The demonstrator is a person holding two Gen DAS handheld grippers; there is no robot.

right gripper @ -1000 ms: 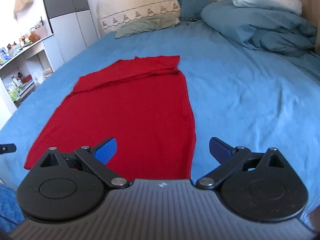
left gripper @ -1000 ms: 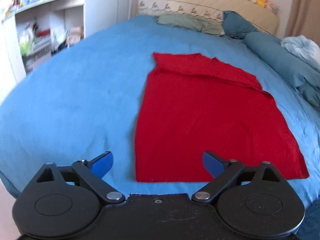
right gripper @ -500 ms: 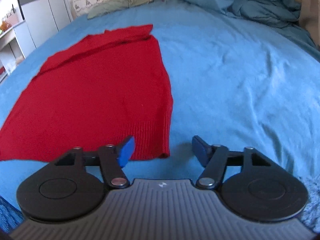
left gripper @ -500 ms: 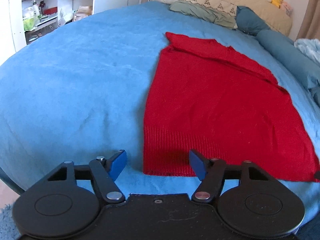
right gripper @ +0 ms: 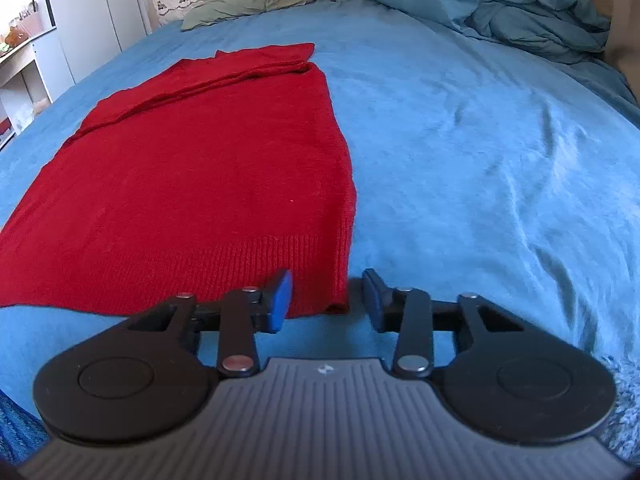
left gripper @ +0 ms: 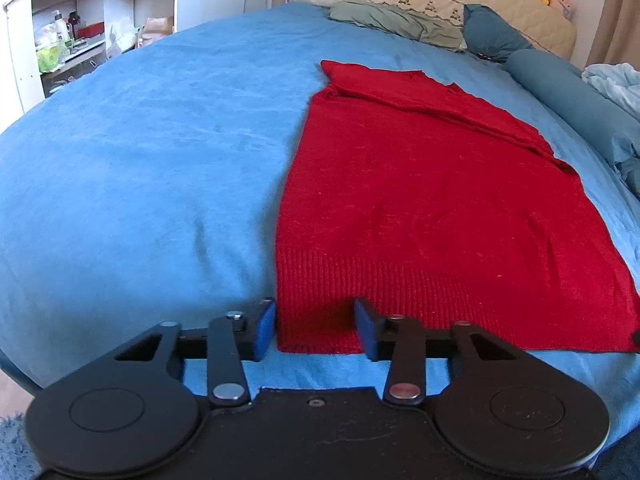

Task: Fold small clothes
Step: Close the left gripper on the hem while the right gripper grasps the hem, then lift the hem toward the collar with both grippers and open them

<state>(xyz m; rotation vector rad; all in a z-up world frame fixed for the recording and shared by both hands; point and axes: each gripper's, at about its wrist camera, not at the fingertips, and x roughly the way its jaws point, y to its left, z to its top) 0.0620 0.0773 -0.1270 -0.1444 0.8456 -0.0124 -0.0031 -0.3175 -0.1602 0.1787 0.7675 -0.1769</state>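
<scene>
A red knit sweater (left gripper: 432,208) lies flat on the blue bedspread, sleeves folded across its far end; it also shows in the right wrist view (right gripper: 192,184). My left gripper (left gripper: 316,330) is open, its blue pads (left gripper: 264,332) straddling the near-left corner of the ribbed hem. My right gripper (right gripper: 326,300) is open, its pads (right gripper: 280,298) straddling the near-right hem corner. Neither pair of pads has closed on the fabric.
The blue bed (left gripper: 140,152) spreads wide to the left. Pillows (left gripper: 396,24) and a headboard are at the far end, a heaped blue duvet (right gripper: 500,12) at the right. White shelves (left gripper: 76,40) stand beside the bed.
Both grippers have moved down and forward to the sweater's near hem corners, and their jaws have narrowed from wide open around those corners.
</scene>
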